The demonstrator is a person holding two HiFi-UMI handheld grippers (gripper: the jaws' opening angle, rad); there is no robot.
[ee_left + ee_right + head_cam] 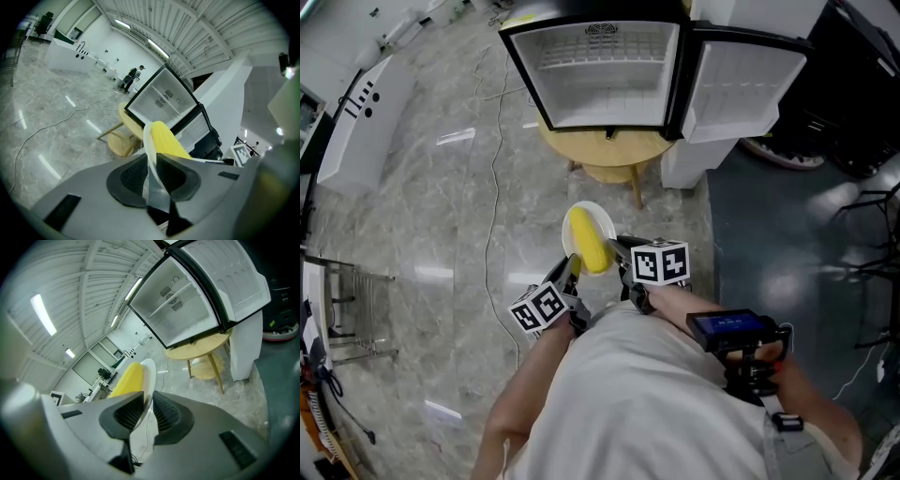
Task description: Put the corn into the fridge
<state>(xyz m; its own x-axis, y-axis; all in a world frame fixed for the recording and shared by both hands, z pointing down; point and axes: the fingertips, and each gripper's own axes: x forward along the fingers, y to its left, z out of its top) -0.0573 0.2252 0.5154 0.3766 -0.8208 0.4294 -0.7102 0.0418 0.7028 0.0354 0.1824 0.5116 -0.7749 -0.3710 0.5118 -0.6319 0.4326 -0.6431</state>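
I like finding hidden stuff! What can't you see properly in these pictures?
Head view: the corn covers the middle of the plate.
Left gripper view: the left gripper hides the corn's near end with its own body.
Head view: the top of the fridge is cut off by the picture's upper edge.
Left gripper view: a far-off person is too small to describe.
Head view: writing on the small screen is too small to read.

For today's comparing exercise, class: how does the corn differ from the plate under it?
The corn is yellow and long; the plate is white and round. The left claw and right claw pinch the plate's rim, not the corn. Both are held up before the open fridge.
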